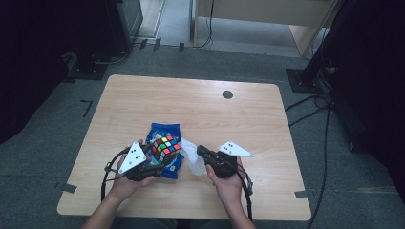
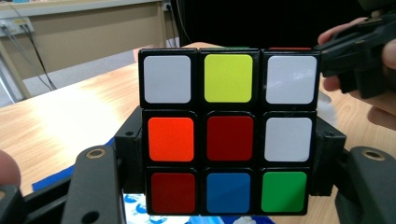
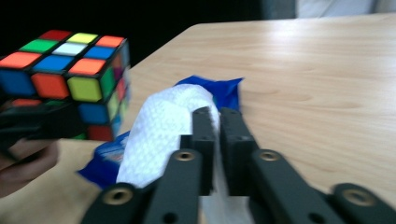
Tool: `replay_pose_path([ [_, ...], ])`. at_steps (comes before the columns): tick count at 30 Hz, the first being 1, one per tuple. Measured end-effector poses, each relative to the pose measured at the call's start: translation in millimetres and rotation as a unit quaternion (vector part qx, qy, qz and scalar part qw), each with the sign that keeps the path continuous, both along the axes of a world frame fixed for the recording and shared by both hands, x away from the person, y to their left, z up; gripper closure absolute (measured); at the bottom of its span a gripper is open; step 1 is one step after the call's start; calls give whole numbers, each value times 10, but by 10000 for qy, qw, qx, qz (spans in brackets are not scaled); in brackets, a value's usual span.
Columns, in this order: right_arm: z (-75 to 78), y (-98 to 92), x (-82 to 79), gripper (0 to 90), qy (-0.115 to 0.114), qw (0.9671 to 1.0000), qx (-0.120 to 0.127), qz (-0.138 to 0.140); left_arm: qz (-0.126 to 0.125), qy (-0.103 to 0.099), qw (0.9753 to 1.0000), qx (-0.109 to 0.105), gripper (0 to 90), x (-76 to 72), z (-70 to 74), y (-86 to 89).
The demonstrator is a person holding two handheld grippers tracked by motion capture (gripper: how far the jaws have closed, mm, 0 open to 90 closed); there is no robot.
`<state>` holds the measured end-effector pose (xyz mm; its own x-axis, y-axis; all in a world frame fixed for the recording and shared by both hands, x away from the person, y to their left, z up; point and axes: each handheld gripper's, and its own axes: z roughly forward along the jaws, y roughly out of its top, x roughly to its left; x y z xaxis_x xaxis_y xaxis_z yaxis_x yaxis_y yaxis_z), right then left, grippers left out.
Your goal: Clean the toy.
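While the left hand-held gripper (image 1: 154, 160) clamps the puzzle cube (image 1: 165, 148) by its two side faces and holds it up off the counter (image 1: 248, 124), the right hand-held gripper (image 1: 200, 151) sits just to the cube's right, jaws pinched together on a white wipe (image 1: 190, 153). That's the relation to watch: cube to the left, wipe hanging between the two tools, a short sideways gap. The right hand is the nearer one to bring cloth to cube. Underneath lies the blue wipe packet (image 1: 165, 131), flat on the counter, long axis running near to far.
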<state>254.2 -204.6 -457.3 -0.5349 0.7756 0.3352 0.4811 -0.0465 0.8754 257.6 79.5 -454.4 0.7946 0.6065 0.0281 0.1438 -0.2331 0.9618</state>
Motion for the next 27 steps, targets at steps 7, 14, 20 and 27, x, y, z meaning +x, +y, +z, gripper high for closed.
replay_pose_path([
  [7,234,130,-123,430,-81,9964,784,310,52,-46,10000,35,340,-29,-15,-82],
  [14,280,373,-172,218,216,9933,1020,493,115,-227,9995,189,340,-123,-19,-235],
  [20,207,462,-157,270,585,9908,1041,640,-3,-359,9991,224,340,-203,-38,-346],
  [27,163,434,-137,348,885,9894,971,626,-120,-255,9993,227,328,-197,-58,-361],
])
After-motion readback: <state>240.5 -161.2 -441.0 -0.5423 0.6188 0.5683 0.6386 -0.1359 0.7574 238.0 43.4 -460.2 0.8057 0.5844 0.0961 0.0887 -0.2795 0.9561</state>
